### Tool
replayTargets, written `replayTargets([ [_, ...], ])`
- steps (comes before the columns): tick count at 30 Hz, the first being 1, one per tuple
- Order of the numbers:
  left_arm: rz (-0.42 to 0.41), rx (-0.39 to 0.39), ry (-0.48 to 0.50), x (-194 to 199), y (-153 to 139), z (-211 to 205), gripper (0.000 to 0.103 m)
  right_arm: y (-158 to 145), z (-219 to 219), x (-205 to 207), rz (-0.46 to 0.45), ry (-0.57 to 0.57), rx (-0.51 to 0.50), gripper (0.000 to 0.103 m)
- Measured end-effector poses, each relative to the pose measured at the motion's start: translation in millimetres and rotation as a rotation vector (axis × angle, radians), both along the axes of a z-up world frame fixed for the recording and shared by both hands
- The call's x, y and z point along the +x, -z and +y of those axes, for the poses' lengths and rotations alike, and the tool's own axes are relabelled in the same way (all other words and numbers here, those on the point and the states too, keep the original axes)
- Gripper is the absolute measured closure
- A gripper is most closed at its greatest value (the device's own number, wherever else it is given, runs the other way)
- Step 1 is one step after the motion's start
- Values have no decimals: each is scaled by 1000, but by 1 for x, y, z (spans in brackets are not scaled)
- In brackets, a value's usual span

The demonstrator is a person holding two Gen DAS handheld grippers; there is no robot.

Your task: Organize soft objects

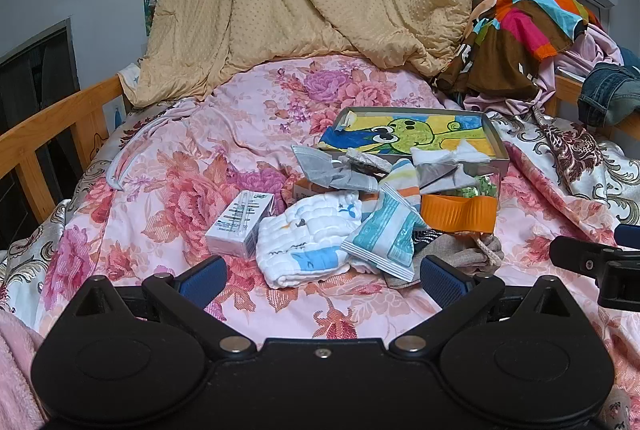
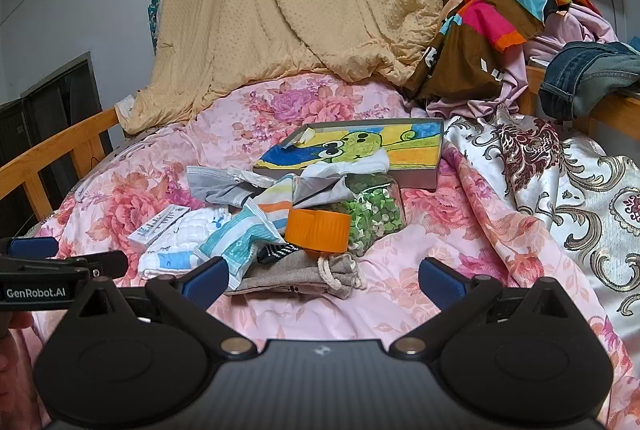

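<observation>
A: We hold the left gripper [image 1: 322, 280] low over the floral bedspread [image 1: 168, 166], its jaws spread wide and holding nothing. Just beyond its fingers lies the white muslin cloth [image 1: 308, 242], with a small white carton [image 1: 240, 226] touching its left side.

B: Our right gripper [image 2: 322, 280] is also wide open and empty. Right before it lies a grey drawstring pouch [image 2: 304, 276], and a teal-and-white packet [image 2: 240, 244] sits by the left finger. Behind stands in the way a jar with an orange lid [image 2: 318, 230].

A: Farther, a grey face mask [image 1: 320, 170] and a striped sock [image 1: 404, 176] lean near the tray with the cartoon drawing [image 1: 416, 132].

B: We read "GenRobot.AI" on the left gripper's side; the carton's print is too small.
</observation>
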State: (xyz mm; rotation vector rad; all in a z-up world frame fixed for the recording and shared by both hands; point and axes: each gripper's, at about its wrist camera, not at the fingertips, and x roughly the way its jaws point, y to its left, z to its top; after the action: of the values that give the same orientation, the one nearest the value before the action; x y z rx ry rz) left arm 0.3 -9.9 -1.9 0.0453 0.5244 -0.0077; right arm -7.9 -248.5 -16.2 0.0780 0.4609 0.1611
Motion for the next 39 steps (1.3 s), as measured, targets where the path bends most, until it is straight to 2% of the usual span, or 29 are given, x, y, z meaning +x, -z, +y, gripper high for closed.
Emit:
replayTargets([
  [12,6,3,0,0,3,-2,1,3,-1,4,23,-4,0,0],
  [17,60,14,3,3,13,-7,1,5,-2,14,47,-25,-30,0],
  [22,145,1,26,23,15,0,1,10,-9,29,84,-47,-51,0],
  [24,187,13,63,39,12,1,1,10,-12,34,87,-47,-58,0],
  [28,205,87,152,66,8,-3,1,13,-20,52,98,-67,-80,0],
  [34,157,179,322,101,7,-14,1,15,-27,78,99,-114,-116,0],
  [39,127,205,438,121,22,-25,1,20,-30,107,141,-172,-114,0],
])
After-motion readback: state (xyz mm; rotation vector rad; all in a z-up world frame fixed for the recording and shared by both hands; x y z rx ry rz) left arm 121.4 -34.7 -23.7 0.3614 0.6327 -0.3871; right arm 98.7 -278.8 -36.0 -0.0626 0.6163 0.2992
